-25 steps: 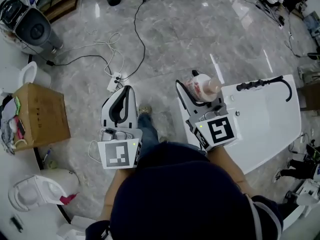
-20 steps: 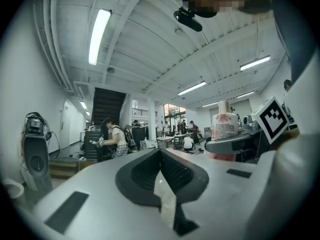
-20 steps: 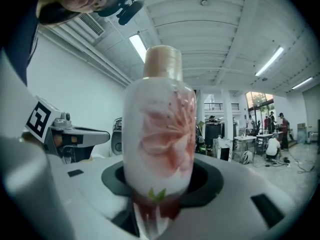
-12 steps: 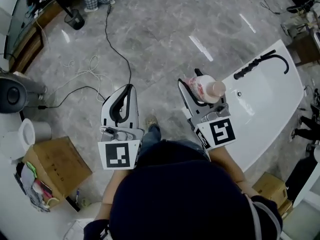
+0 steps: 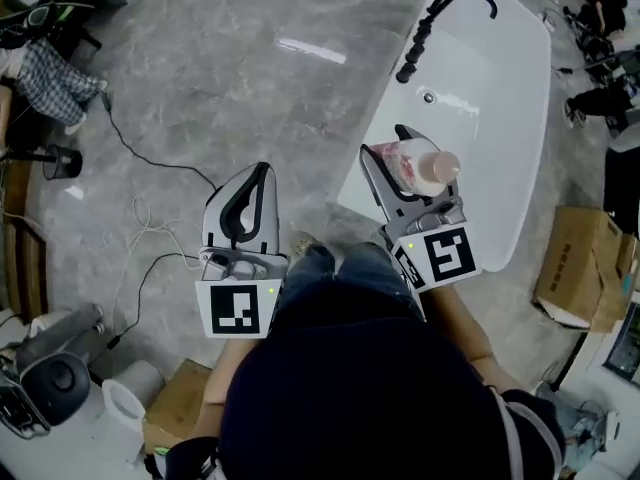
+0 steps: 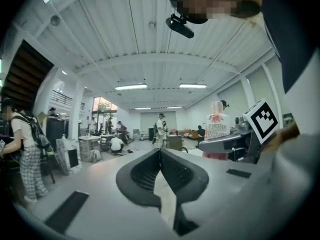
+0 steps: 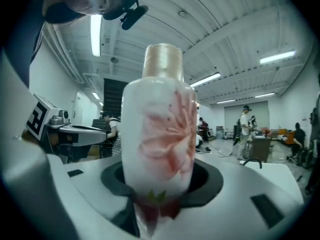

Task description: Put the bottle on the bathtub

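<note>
Forearms (image 5: 452, 320) reach out from under the person's dark head (image 5: 360, 398), each ending in a gripper with a marker cube. On one side the left gripper (image 5: 251, 182) has its jaws pressed together with nothing between them; it hangs over the grey floor (image 5: 250, 68), just beside the person's jeans (image 5: 338, 264). On the other side the right gripper (image 5: 388, 156) pinches the bottle (image 5: 418, 168) low on its body. The bottle is white with a pink flower print and a pale cap, stands upright between the jaws, and is carried in the air, not set down. In the head view it overlaps the near rim of the white tub (image 5: 505, 118), which stretches away ahead and to the right. A cardboard box (image 5: 580, 268) lies on the floor beyond the tub's right side. A black cable (image 5: 150, 163) trails over the floor to the left. At the tub's far end stands a black faucet (image 5: 445, 13) with a curved spout. In the left gripper view, people stand in the hall far off.
</note>
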### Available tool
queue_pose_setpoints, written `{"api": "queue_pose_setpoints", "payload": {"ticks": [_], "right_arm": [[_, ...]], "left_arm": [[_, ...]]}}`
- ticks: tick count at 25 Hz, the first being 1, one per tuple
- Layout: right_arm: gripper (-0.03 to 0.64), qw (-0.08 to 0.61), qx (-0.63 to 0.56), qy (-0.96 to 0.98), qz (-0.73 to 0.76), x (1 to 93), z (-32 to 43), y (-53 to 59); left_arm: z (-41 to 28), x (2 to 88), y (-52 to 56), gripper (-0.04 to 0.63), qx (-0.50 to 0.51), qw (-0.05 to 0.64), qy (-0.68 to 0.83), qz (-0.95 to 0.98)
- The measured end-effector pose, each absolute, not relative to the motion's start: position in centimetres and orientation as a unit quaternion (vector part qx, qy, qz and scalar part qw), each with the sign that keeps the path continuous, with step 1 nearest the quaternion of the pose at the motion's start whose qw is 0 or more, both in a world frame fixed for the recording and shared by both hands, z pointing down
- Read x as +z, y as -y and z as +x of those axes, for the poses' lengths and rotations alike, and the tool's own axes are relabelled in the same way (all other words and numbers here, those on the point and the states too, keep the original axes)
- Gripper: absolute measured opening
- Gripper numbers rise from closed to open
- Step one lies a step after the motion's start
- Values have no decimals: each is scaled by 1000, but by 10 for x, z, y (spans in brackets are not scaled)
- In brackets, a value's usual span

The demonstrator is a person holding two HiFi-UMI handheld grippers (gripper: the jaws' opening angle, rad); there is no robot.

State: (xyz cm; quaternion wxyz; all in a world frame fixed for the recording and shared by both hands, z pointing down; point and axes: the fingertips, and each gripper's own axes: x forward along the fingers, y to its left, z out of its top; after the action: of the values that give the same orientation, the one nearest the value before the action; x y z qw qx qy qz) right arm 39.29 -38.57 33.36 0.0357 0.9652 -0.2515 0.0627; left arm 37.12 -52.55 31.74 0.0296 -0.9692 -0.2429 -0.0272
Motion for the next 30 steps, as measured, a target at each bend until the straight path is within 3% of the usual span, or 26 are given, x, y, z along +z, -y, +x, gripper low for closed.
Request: {"api": "queue_pose_setpoints", "payload": {"ticks": [11, 19, 30], "right_arm": [[222, 18, 99, 114, 988, 343, 385, 270], [223, 12, 81, 153, 985, 375, 378, 260], [223, 60, 133, 258, 955, 493, 380, 267]], "left_arm": [[417, 340, 402, 25, -66, 24, 386, -920], [407, 365, 375, 25, -85, 37, 376, -922], [409, 414, 344, 25, -97, 58, 366, -924]]}}
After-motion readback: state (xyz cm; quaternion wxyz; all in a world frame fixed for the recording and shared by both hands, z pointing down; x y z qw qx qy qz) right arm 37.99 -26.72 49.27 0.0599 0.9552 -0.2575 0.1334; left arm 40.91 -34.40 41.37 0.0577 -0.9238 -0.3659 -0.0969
